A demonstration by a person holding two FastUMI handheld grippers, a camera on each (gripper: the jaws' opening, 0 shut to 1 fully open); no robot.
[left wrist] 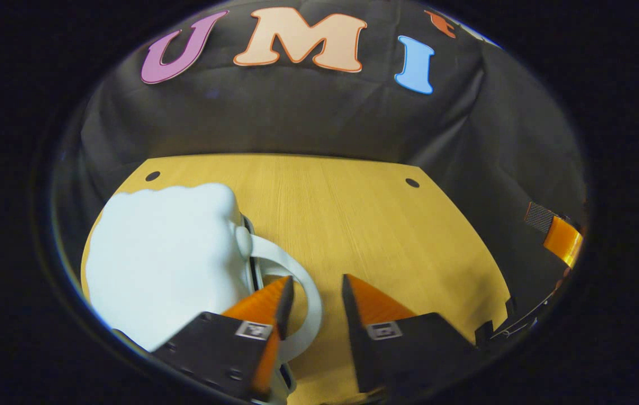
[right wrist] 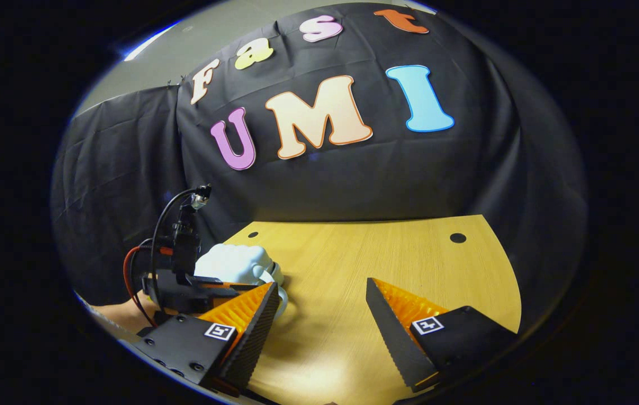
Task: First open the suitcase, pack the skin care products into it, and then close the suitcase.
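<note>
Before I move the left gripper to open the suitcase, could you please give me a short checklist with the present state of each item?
1. Left gripper open: ok, its fingers stand apart.
2. Left gripper at the white handle: ok, one finger reaches into the loop, the other lies outside it.
3. Fingers pressing on the handle: not ok, nothing is clamped.
4. Right gripper open and free: ok, it holds nothing and hangs over the wooden table.
5. White suitcase closed: cannot tell, its seam is hidden.
6. Skin care products within reach: cannot tell.
</note>
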